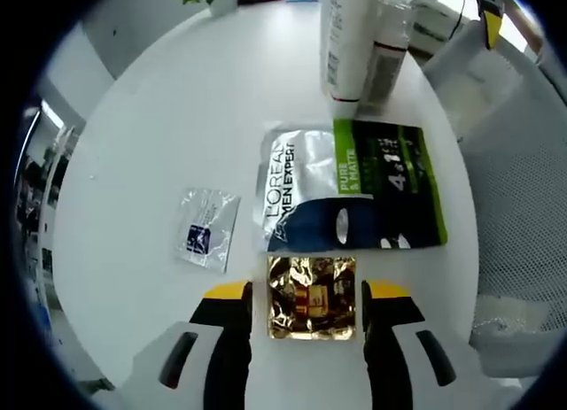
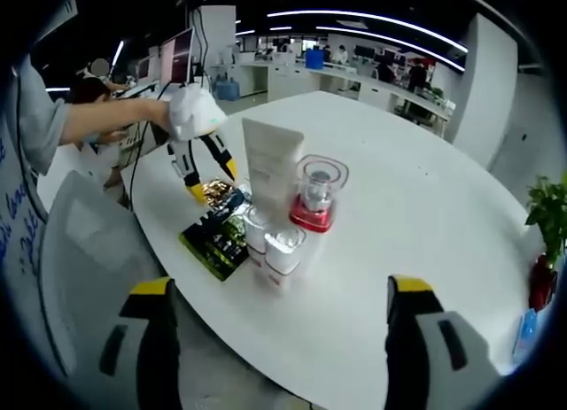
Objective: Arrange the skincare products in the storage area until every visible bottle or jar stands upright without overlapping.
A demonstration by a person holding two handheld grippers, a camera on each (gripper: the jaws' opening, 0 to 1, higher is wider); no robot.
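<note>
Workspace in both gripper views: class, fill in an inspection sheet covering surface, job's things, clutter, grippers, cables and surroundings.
Surface: round white table.
Job's things: white tube, clear jar with red base and small bottles standing upright, clustered.
Clutter: L'Oreal sachet, gold sachet and small clear packet lying flat.
Grippers: left gripper open, jaws either side of gold sachet; right gripper open, holding nothing.
Cables: black cable beyond the table.
Surroundings: open office, potted plant.

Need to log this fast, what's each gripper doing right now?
Left gripper: open, jaws either side of the gold sachet, not clamped.
Right gripper: open, empty.
</note>
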